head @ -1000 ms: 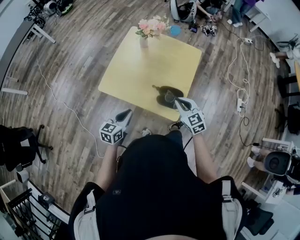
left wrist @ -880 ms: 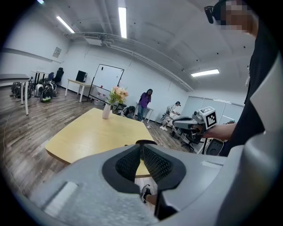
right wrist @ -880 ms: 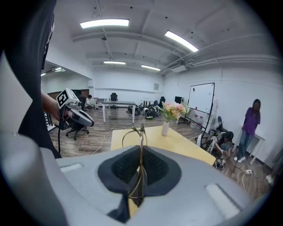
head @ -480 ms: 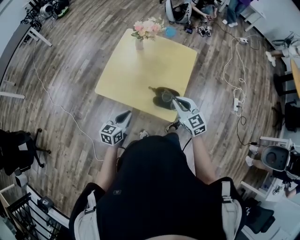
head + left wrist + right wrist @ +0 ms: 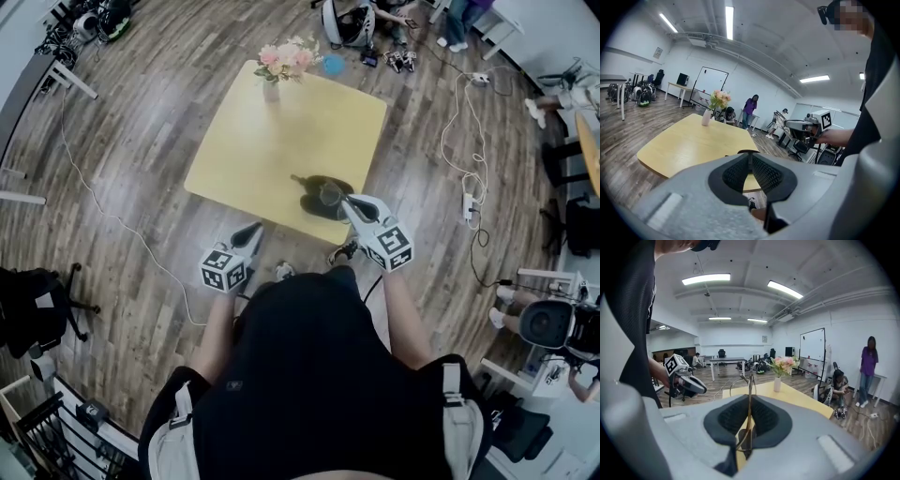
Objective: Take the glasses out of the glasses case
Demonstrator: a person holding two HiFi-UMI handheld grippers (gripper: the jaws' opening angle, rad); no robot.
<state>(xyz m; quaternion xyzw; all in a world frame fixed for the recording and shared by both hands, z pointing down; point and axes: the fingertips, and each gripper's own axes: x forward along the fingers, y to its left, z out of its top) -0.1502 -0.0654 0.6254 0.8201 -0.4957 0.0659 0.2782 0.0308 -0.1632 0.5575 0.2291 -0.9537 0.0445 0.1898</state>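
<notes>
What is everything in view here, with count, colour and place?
table: one, yellow, middle of wood floor
vase of flowers: one, pale vase, pink blooms, table's far corner
glasses case: one, dark, looks open, table's near edge
glasses: one pair, thin frame, above the case
power strip: one, white, floor right of table
left gripper: one, grey, shut empty, beside table's near edge
right gripper: one, grey, shut on glasses

On the table (image 5: 272,150), glasses case (image 5: 317,203) near edge, vase (image 5: 271,91) far corner.
</notes>
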